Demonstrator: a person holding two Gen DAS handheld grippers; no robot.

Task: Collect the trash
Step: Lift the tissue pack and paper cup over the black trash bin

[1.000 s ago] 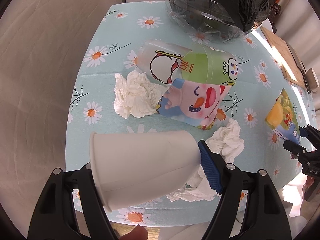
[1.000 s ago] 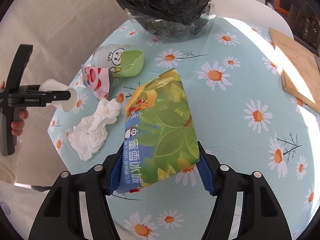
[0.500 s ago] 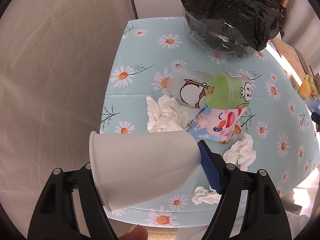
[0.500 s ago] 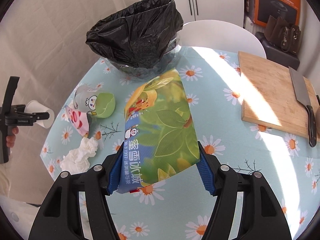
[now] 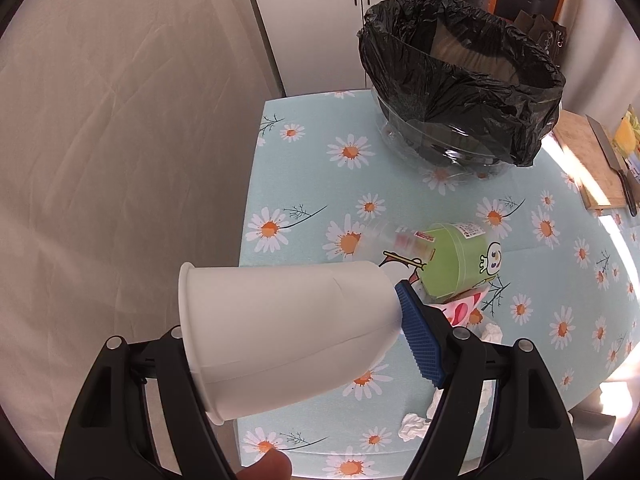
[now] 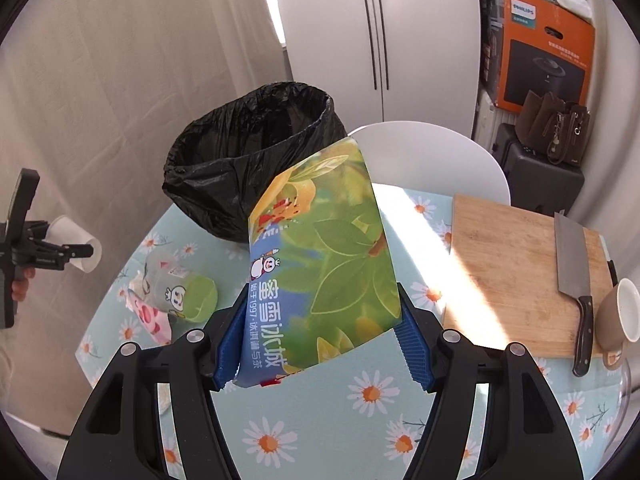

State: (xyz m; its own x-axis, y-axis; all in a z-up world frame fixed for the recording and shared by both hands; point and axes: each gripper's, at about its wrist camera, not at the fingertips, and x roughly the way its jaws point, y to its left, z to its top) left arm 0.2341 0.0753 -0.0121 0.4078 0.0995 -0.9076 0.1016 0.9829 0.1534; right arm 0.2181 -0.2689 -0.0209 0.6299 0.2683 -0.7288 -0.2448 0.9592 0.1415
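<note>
Both hands carry trash toward the black-lined bin point(image 5: 460, 92), which stands at the upper right of the left wrist view and upper centre-left of the right wrist view. The left gripper point(image 5: 288, 328) clamps a white paper cup point(image 5: 280, 328) sideways across its jaws, rim at the frame's left; the right gripper point(image 6: 320, 340) pinches a glossy green-and-blue drink pouch point(image 6: 324, 264) that stands up between the blue ribbed pads. To do this step well, each load should probably be brought fully over the bag's crinkled mouth before letting go, since the thin-walled cup and the limp foil pouch are light and could catch the rim. A translucent printed cup point(image 5: 452, 260) and crumpled tissues point(image 5: 414, 426) remain on the daisy tablecloth point(image 5: 320, 184).
</note>
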